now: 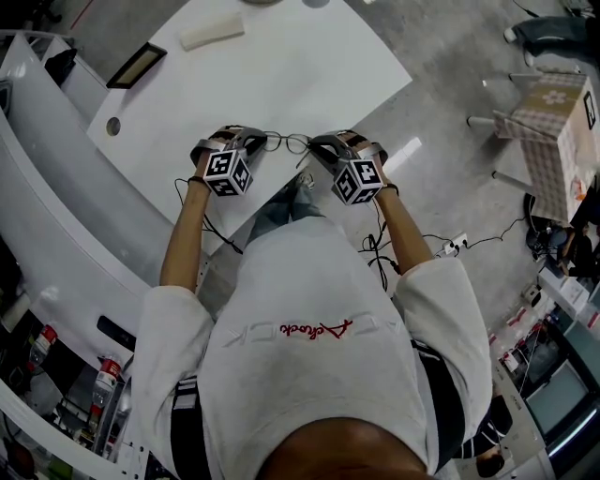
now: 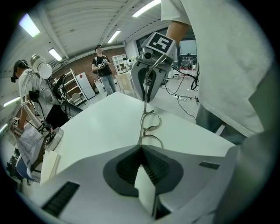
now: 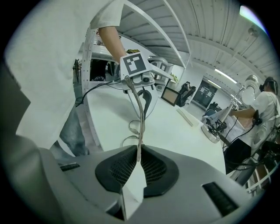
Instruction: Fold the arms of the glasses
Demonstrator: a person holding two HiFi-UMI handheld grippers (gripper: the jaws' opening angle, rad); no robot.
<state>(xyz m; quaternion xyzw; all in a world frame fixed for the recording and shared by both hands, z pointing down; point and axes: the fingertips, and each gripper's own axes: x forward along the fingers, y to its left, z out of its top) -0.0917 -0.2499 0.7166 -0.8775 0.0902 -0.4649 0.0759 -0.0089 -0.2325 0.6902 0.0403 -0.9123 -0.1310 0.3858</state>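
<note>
Left gripper (image 2: 141,148) and right gripper (image 3: 138,153) each clamp an end of the glasses (image 1: 286,142) — folding seemingly in hand — next, one arm must swing inward.

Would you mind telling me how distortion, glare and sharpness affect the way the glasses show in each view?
Head view: even light, a bright glare streak on the floor, the glasses tiny against the white table. Left gripper view: heavy fisheye bending with dark corners, ceiling strip lights blown out, the glasses sharp. Right gripper view: the same fisheye curve and dark rim, the glasses crisp.
</note>
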